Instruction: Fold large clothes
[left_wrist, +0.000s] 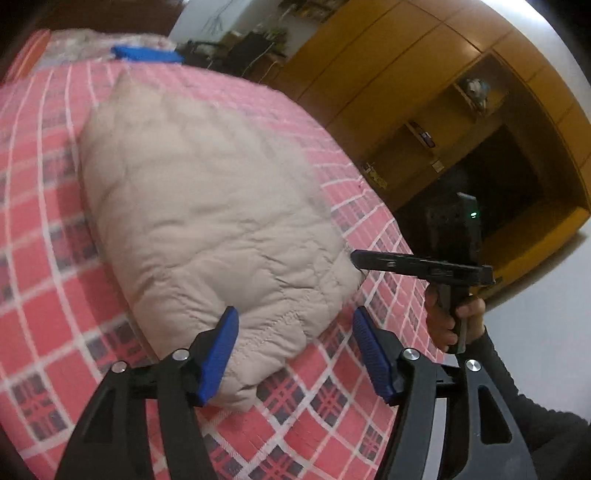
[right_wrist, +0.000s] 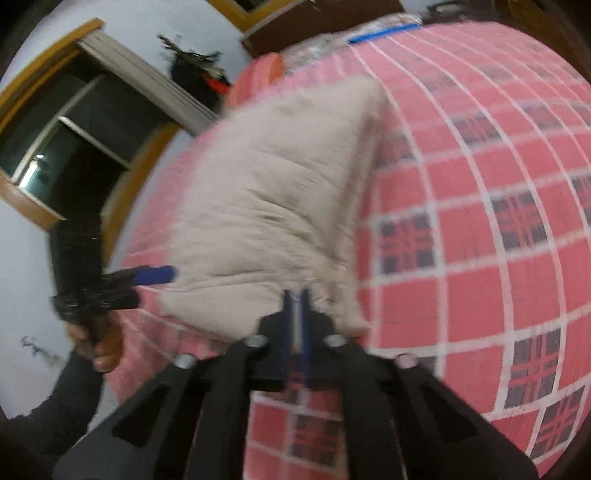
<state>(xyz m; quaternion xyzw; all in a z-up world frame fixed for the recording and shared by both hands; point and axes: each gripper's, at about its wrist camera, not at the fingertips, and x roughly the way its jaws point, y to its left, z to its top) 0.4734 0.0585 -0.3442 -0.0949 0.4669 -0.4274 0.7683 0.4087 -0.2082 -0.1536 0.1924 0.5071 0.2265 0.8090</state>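
Lying on a pink plaid bedsheet (left_wrist: 55, 280): one beige quilted padded garment (left_wrist: 207, 206), folded into a bulky bundle.

Left wrist view: left gripper (left_wrist: 295, 350) released, its blue ribbed pads (left_wrist: 218, 354) spread wide, the near end of the garment bundle lying between them and against the left-hand pad. Beyond the right-hand pad, the right gripper (left_wrist: 356, 258) seen side-on, its black tip at the bundle's edge, held by a hand (left_wrist: 448, 321) in a dark sleeve (left_wrist: 517, 387). Yellow wooden cabinet (left_wrist: 424, 74) further off. Right wrist view (blurred): right gripper (right_wrist: 294, 295) clenched, blue fingers together, pinching the garment's (right_wrist: 273, 192) near edge at their tips. To the left of the fingers, the left gripper (right_wrist: 155, 275) beside the bundle.
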